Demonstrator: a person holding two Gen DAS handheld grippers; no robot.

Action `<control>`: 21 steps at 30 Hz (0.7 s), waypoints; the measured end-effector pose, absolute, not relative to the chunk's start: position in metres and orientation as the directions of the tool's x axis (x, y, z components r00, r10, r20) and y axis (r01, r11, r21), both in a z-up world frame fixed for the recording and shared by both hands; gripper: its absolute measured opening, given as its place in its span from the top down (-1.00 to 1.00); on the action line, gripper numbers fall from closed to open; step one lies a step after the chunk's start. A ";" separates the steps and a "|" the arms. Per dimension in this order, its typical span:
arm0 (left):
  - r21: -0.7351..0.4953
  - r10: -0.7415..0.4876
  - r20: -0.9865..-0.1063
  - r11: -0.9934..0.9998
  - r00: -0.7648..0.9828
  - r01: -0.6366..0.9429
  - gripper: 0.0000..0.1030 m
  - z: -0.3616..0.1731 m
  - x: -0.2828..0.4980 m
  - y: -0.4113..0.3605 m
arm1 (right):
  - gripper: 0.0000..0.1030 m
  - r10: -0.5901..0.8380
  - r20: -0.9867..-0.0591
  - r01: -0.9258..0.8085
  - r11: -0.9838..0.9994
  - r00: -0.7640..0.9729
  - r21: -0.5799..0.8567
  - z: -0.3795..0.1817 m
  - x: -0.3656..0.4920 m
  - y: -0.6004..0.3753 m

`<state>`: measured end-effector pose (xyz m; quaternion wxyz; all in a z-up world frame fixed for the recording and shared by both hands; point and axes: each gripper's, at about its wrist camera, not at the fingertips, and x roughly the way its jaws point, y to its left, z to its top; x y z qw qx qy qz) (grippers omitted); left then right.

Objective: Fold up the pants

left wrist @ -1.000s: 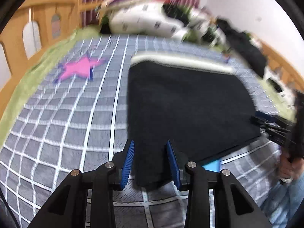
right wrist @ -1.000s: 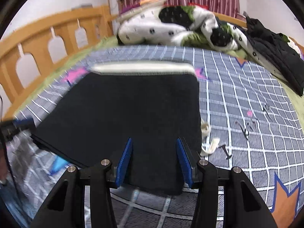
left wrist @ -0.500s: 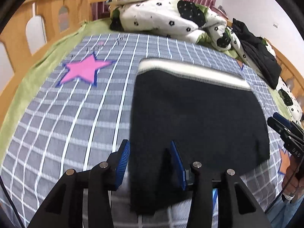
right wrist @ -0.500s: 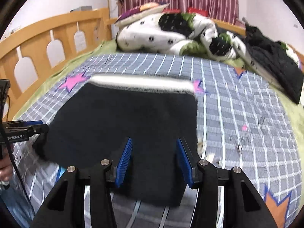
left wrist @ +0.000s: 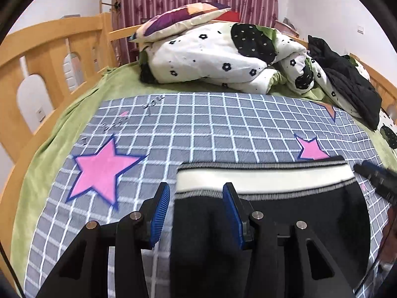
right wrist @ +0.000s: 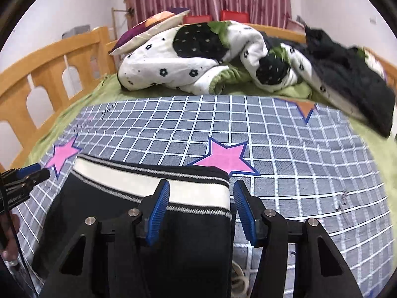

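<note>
Both hands had carried the pants (left wrist: 285, 223) toward twelve o'clock, completing a fold, with the left gripper (left wrist: 196, 211) and right gripper (right wrist: 201, 208) open, unclamped.

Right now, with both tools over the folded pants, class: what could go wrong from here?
1. The right tool straddles the pants' right edge near the waistband; a closing grip might catch only the top layer.
2. A white cord lies by the near edge and could snag.
</note>
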<state>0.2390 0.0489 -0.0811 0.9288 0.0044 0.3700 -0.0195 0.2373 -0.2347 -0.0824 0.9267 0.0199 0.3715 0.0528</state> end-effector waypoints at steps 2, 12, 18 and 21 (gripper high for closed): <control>-0.002 -0.055 -0.700 0.997 0.712 0.076 0.18 -0.091 0.253 0.039 | -0.03 0.113 -0.722 -0.083 0.994 0.683 0.076 -0.101 0.248 -0.237; 0.074 -0.030 -0.756 0.989 0.654 0.130 0.14 -0.130 0.250 0.016 | 0.06 0.126 -0.751 -0.095 0.992 0.648 0.084 -0.138 0.256 -0.235; 0.030 -0.010 -0.767 0.998 0.642 0.050 0.14 -0.122 0.214 0.021 | 0.05 0.112 -0.748 -0.093 0.993 0.655 0.068 -0.134 0.254 -0.234; 0.001 0.001 -0.757 1.000 0.653 0.000 0.14 -0.114 0.190 0.021 | 0.04 0.116 -0.747 -0.102 0.993 0.654 0.064 -0.127 0.244 -0.236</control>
